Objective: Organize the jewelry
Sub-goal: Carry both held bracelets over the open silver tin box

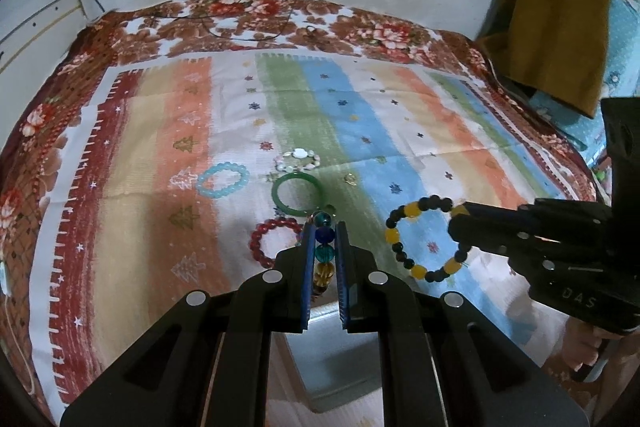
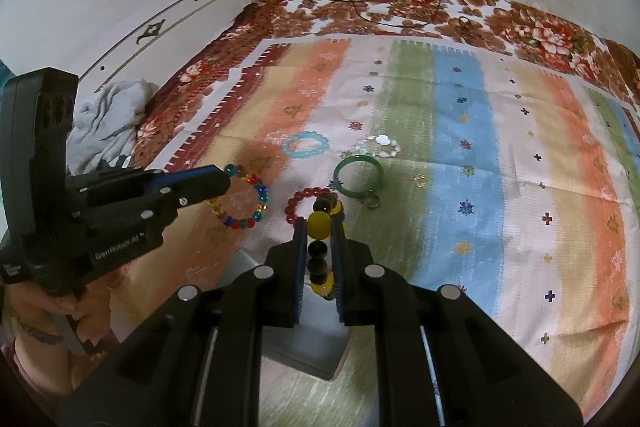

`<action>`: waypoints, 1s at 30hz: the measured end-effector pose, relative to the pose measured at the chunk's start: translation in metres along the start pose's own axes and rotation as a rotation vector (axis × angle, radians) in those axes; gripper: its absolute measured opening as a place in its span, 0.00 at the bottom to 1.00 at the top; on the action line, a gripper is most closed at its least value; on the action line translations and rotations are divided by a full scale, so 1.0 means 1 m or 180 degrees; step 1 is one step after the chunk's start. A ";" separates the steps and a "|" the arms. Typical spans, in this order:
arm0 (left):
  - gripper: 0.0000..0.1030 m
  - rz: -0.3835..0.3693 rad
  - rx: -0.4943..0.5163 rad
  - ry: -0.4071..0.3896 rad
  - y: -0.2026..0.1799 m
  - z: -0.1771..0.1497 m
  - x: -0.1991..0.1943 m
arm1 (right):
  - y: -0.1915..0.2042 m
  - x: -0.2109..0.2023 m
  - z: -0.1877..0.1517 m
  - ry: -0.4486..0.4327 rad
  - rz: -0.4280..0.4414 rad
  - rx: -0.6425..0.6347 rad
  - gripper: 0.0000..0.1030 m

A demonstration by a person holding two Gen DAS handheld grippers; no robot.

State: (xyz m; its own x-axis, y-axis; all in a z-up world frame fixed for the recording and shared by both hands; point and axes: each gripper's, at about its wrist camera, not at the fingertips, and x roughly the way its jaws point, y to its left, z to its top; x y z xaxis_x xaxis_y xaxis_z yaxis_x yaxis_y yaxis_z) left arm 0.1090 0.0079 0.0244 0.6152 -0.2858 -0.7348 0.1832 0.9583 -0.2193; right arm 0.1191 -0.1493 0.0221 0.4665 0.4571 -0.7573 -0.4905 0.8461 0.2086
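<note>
With the left claw (image 1: 324,227) clenched on the multicolour bracelet (image 2: 240,199) and the right claw (image 2: 318,223) on the black-yellow bracelet (image 1: 424,239), both raised just short of the green bangle (image 1: 298,195), a slack pinch could drop either onto it.

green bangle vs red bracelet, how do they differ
The green bangle is one smooth solid ring; the red bracelet is a string of round beads. The bangle lies farther from the tongs, the bracelet nearer. Both lie flat and loose on the striped cloth.
</note>
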 end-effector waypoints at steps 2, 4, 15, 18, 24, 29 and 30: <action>0.09 -0.0028 0.0029 0.0002 -0.004 -0.003 -0.002 | 0.001 -0.002 -0.003 -0.0007 0.0020 -0.0015 0.13; 0.09 -0.0055 0.0058 0.0007 -0.007 -0.007 -0.004 | 0.003 -0.005 -0.006 -0.0013 0.0043 -0.0023 0.13; 0.09 -0.0155 0.0004 0.0164 -0.013 -0.033 0.004 | 0.008 -0.002 -0.030 0.0112 0.0200 0.0041 0.13; 0.09 -0.0192 -0.0033 0.0194 -0.012 -0.039 0.005 | 0.009 -0.002 -0.034 0.0124 0.0238 0.0084 0.13; 0.30 -0.0125 -0.0095 0.0237 -0.008 -0.041 0.011 | 0.004 0.010 -0.038 0.0260 0.0175 0.0168 0.23; 0.42 0.0044 -0.0147 0.0207 0.003 -0.037 0.013 | -0.008 0.013 -0.035 0.0261 0.0028 0.0232 0.43; 0.44 0.0080 -0.0151 0.0212 0.005 -0.036 0.014 | -0.009 0.013 -0.035 0.0262 0.0034 0.0240 0.44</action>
State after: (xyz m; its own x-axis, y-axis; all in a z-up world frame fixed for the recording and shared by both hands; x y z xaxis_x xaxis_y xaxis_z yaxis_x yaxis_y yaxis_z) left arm 0.0911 0.0090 -0.0105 0.5665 -0.2625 -0.7812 0.1309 0.9645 -0.2292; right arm 0.1042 -0.1608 -0.0118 0.3979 0.4448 -0.8024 -0.4369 0.8609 0.2606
